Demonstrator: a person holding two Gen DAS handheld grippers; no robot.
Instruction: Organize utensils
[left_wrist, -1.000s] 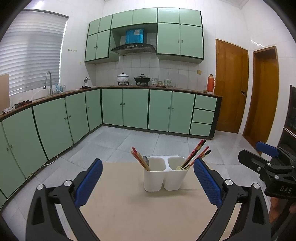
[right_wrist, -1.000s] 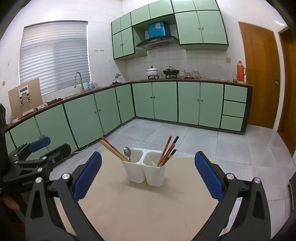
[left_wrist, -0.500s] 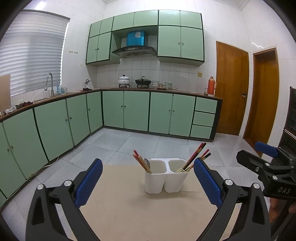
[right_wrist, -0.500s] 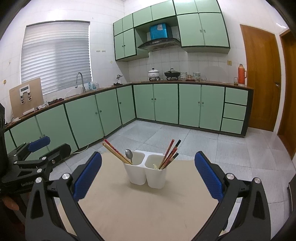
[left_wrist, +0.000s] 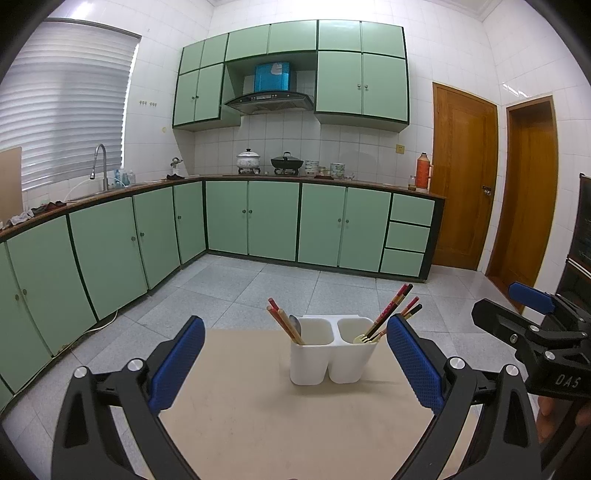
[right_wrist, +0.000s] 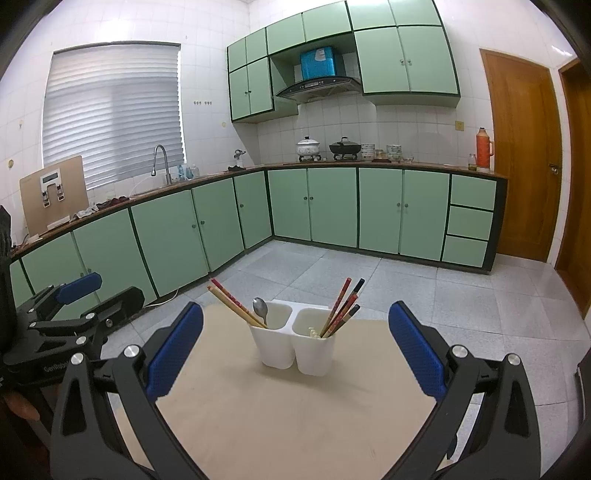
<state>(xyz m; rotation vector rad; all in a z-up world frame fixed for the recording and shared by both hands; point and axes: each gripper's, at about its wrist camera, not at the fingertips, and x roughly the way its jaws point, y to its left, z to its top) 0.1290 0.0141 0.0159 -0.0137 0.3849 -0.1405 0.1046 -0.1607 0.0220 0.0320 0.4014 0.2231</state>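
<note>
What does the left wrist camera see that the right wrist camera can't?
Only the left wrist view shows the second, open doorway and the right gripper from the side. Only the right wrist view shows the brown board on the counter and the left gripper from the side. Both show the white holder with chopsticks and a spoon on the table.
</note>
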